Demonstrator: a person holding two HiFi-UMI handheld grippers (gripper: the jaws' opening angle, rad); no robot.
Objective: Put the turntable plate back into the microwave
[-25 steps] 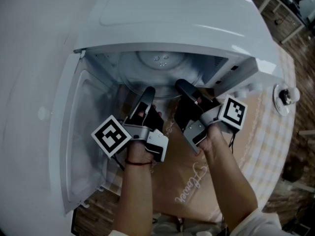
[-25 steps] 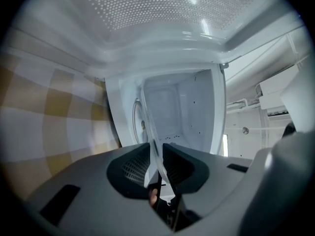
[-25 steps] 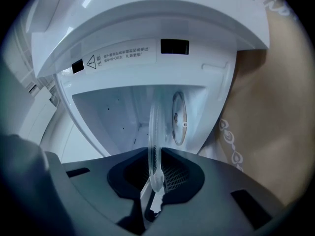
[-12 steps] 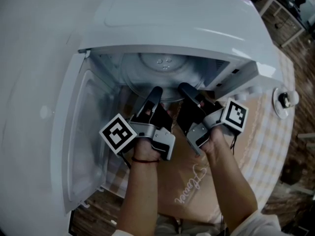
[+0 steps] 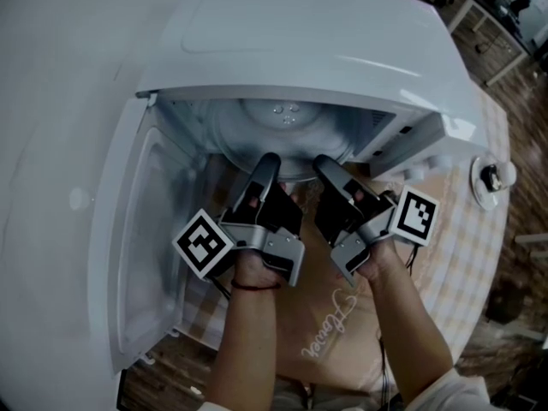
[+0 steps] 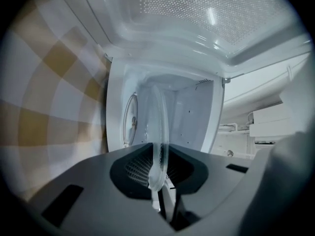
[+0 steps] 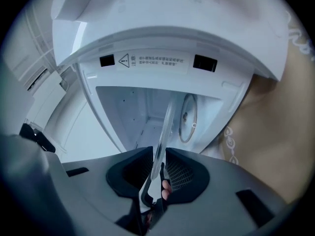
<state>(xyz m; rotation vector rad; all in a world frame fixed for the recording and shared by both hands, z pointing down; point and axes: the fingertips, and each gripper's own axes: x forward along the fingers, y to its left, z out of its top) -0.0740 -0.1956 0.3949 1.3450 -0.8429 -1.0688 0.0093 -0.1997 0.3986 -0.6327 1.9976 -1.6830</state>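
Our L gripper (image 5: 264,171), jaws just closed down to a narrow gap, pinches the near rim of the clear round glass turntable plate (image 6: 158,132). R gripper (image 5: 327,168) clamps the same rim beside it, jaws nearly together. Plate sits mostly inside the white microwave (image 5: 325,50), w/ its door (image 5: 128,229) open at left.
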